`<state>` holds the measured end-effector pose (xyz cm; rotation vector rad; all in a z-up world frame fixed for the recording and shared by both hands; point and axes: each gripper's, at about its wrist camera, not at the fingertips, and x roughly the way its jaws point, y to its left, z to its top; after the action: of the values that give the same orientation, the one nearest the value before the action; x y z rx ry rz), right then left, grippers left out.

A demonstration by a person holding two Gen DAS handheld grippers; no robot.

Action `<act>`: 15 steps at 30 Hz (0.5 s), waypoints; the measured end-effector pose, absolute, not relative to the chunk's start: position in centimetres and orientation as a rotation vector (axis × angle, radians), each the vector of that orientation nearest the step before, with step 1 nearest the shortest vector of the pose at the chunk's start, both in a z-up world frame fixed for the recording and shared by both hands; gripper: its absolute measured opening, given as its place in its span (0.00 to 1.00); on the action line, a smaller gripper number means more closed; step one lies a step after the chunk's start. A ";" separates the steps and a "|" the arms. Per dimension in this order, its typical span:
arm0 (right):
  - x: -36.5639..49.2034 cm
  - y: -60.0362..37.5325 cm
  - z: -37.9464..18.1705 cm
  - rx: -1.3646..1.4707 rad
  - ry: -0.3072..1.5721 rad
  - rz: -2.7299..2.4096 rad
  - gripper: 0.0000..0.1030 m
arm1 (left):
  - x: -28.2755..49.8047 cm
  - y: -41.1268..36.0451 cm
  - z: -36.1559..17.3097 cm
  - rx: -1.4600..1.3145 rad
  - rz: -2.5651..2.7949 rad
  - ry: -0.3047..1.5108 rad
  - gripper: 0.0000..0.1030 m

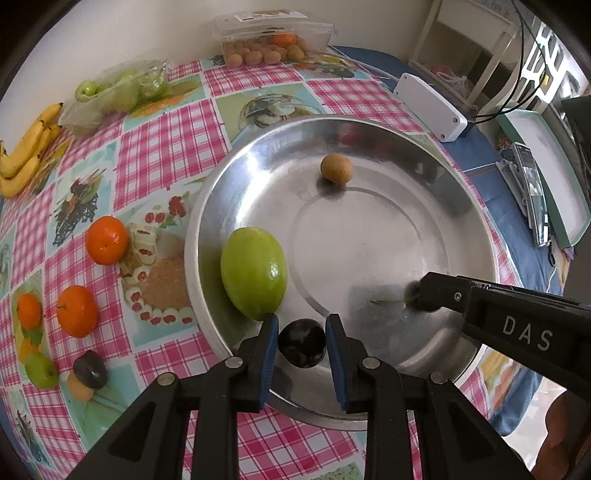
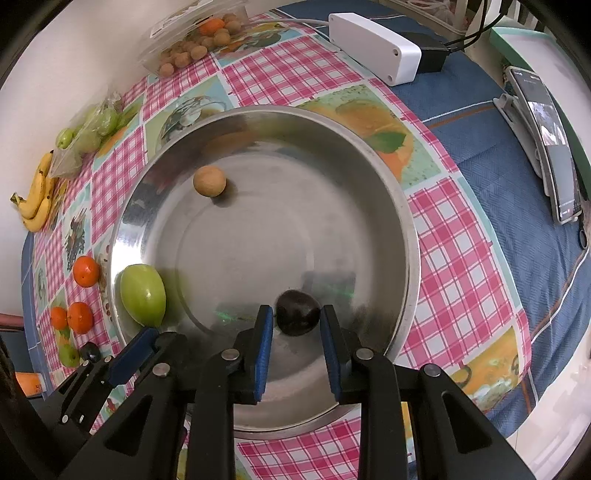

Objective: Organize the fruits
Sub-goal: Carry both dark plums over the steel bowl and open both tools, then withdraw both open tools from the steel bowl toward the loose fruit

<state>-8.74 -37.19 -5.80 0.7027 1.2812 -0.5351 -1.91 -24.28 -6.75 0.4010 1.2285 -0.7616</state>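
Pads (image 1: 271,332) of left tool (image 1: 302,320) clamp a dark plum (image 1: 302,349), right tool's (image 2: 296,309) a second dark plum (image 2: 297,315), inside the bowl (image 1: 369,229).

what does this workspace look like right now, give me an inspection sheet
surface: pink checked tablecloth over a blue cloth
job's things: steel bowl holds a green fruit, a small brown fruit and two dark plums; oranges, bananas and another dark fruit lie on the tablecloth
clutter: clear box of brown fruits, bag of green fruits, white box, phone
grippers: left gripper fingers closed on the first plum; right gripper on the second plum; both low in the bowl
cables: black cables behind the white box
surroundings: pale wall
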 end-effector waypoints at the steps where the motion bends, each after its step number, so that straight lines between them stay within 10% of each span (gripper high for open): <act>1: -8.7 -37.2 -5.7 0.701 1.279 -0.536 0.28 | -1.9 -24.3 -6.8 0.402 -0.760 1.229 0.29; 15: -9.0 -37.3 -3.6 0.680 1.216 -0.561 0.49 | -1.8 -23.9 -4.6 0.363 -0.780 1.199 0.50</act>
<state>-8.96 -37.30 -3.57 0.6798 1.2160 -0.5610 -1.85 -23.92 -4.61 0.3627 1.1990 -0.7796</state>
